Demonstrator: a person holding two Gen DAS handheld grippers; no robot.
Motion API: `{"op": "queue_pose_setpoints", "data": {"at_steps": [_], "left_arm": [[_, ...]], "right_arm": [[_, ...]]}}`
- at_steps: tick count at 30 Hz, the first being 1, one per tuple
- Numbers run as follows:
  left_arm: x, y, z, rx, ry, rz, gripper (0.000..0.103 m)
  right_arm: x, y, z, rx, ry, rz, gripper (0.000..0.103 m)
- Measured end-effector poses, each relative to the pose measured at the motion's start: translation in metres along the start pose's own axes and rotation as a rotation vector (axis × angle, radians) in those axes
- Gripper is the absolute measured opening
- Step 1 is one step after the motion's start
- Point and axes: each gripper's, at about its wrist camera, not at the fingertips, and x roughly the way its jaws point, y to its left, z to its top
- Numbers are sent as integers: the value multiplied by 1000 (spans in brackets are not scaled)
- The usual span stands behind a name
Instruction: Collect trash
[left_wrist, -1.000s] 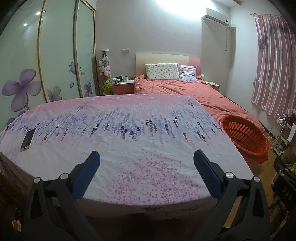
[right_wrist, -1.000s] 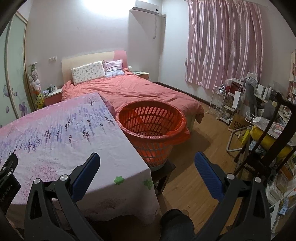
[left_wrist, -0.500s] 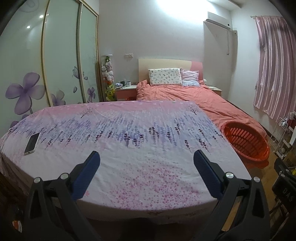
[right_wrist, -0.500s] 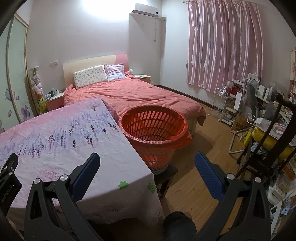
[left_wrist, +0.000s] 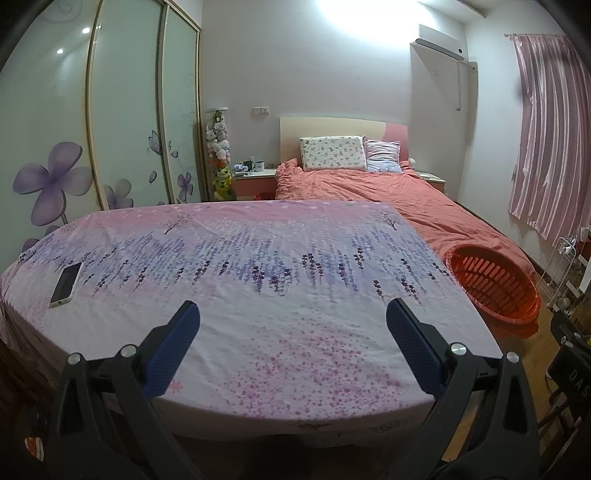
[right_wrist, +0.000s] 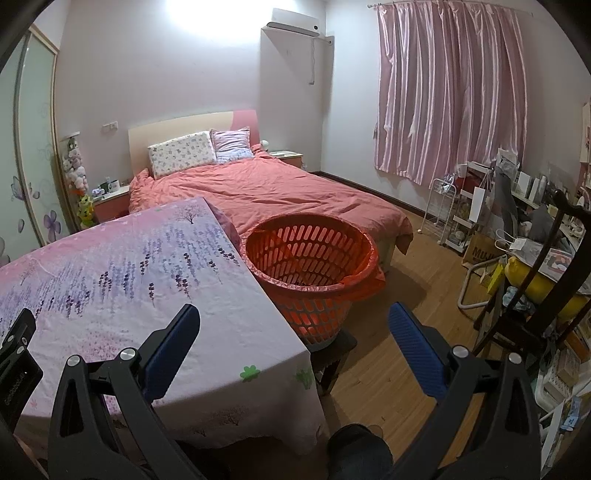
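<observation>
An orange slotted basket (right_wrist: 310, 266) lined with an orange bag stands on a dark stool at the right end of the table; it also shows in the left wrist view (left_wrist: 493, 282). My left gripper (left_wrist: 291, 332) is open and empty above the near edge of the table covered in a pink and purple floral cloth (left_wrist: 258, 258). My right gripper (right_wrist: 293, 336) is open and empty above the table's right corner, near the basket. I see no trash on the cloth.
A phone (left_wrist: 65, 284) lies at the table's left end. A bed with a salmon cover (right_wrist: 266, 192) stands behind the table. A wardrobe (left_wrist: 122, 110) is at the left. A cluttered desk and chair (right_wrist: 535, 258) stand at the right on the wooden floor (right_wrist: 399, 354).
Both grippers have drawn back and risen a little, so the table and basket sit lower and farther in view. Both stay open and empty.
</observation>
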Motion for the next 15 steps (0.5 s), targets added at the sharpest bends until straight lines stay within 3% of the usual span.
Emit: {"op": "queue_pose_setpoints", "data": {"at_steps": [15], "left_arm": [[0,0,0,-1,3,-3,99]], "right_arm": [[0,0,0,-1,1,-1,101]]}}
